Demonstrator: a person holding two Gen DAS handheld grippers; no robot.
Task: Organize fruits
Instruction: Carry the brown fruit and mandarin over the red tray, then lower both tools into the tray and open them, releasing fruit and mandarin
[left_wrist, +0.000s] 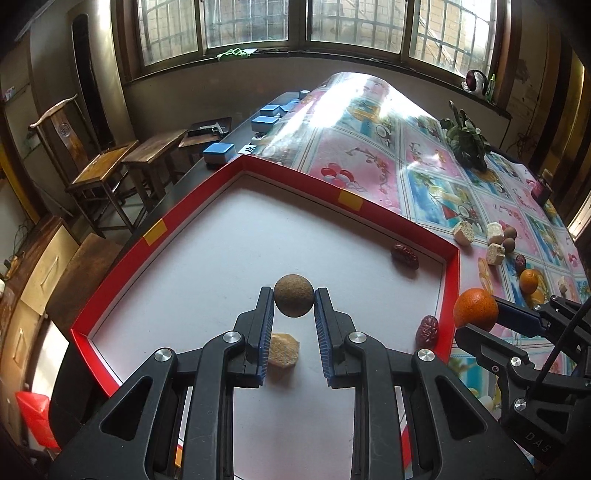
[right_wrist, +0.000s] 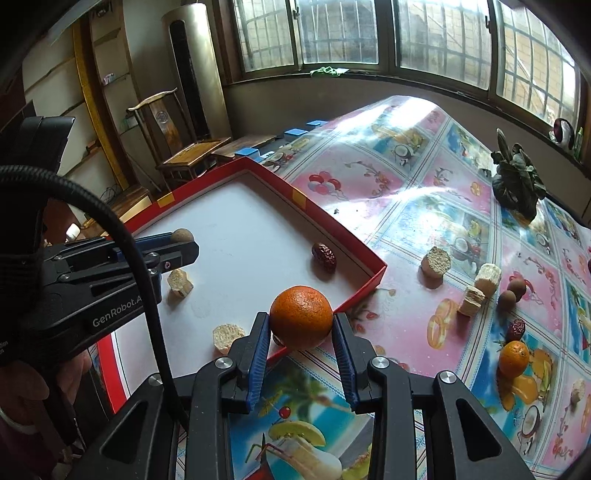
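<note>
My left gripper (left_wrist: 294, 301) is shut on a small brown round fruit (left_wrist: 293, 300), held above the white floor of the red-walled tray (left_wrist: 155, 232). My right gripper (right_wrist: 300, 325) is shut on an orange (right_wrist: 301, 317), hanging over the tray's near corner (right_wrist: 373, 280). In the tray lie two red dates (left_wrist: 405, 256) (left_wrist: 427, 329) and pale spongy chunks (left_wrist: 282, 349) (right_wrist: 180, 282) (right_wrist: 226, 335). From the right wrist view the left gripper (right_wrist: 183, 240) shows at the left with the brown fruit (right_wrist: 183, 235). The orange (left_wrist: 475, 308) and the right gripper (left_wrist: 476, 314) show at the right of the left wrist view.
On the flowered tablecloth right of the tray lie more pale chunks (right_wrist: 437, 261) (right_wrist: 487, 278) (right_wrist: 471, 301), two small brown fruits (right_wrist: 511, 293), a red date (right_wrist: 515, 329) and a second orange (right_wrist: 514, 359). A dark leafy vegetable (right_wrist: 517, 181) sits further back. Blue boxes (left_wrist: 219, 152), wooden chairs (left_wrist: 103, 173).
</note>
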